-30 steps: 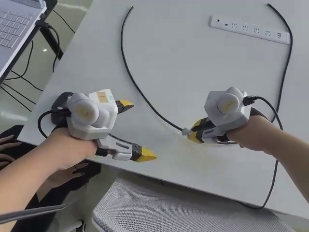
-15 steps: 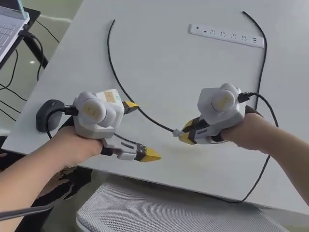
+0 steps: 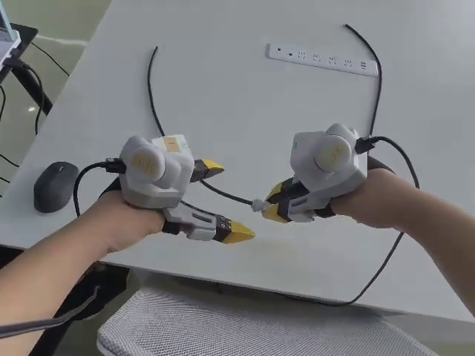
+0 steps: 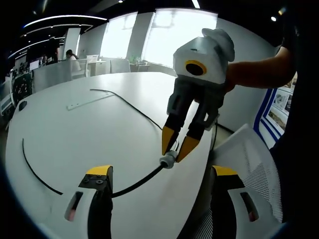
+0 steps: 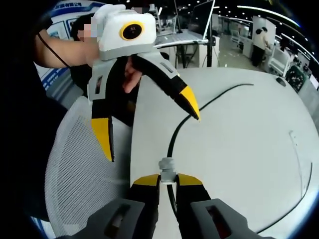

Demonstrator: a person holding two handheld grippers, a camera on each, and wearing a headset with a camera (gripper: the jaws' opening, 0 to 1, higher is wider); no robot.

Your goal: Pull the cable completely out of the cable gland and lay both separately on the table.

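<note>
Right gripper (image 3: pixel 269 208) is pinching the small pale plastic cable gland (image 5: pixel 168 169), jaws closed on it, low over the near edge of the white table (image 3: pixel 245 111). Left gripper (image 3: pixel 226 200) is hanging wide open, jaws straddling the thin black rubber-jacketed cable (image 4: pixel 134 184), not clamping it.

Cable is looking light, limp and smooth, likely to slip in a loose pinch. Best taken right beside the gland and drawn straight along its line. Gland is looking hard, tiny and easy to drop.

Counting: one cable, one gland, two grippers, one white power strip (image 3: pixel 323 59), one dark mouse (image 3: pixel 56 185).
</note>
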